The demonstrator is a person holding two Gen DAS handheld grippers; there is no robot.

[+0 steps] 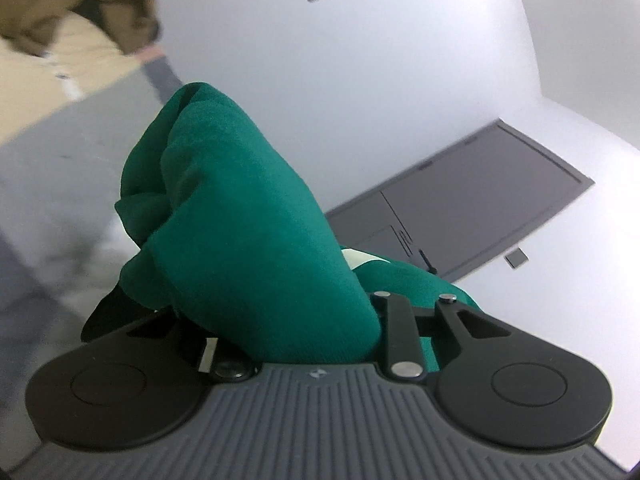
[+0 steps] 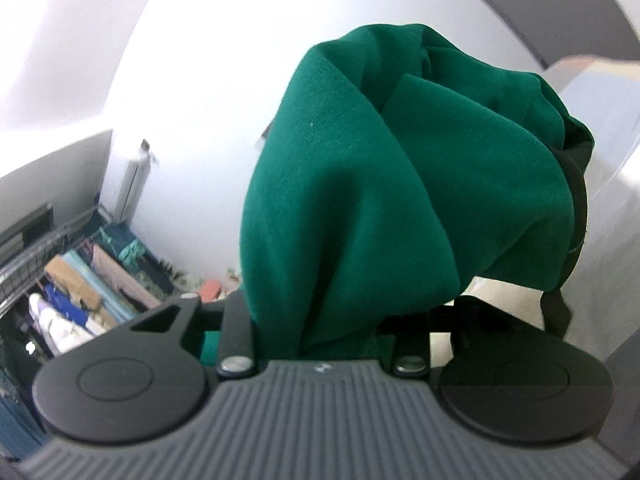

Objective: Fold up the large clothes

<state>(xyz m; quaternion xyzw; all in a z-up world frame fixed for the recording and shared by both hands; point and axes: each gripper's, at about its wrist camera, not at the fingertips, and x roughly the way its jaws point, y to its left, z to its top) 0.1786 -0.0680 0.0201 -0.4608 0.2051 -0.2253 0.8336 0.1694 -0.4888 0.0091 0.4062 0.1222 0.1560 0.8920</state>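
We are holding the green garment [image 1: 240, 216] bunched in the air, the left gripper [image 1: 280, 320] and right gripper [image 2: 340, 312] each pinching a thick wad. Uneven wads are risking a crooked fold or slipping out. Cloth is covering the fingertips, and the garment's edges are probably hanging below view.
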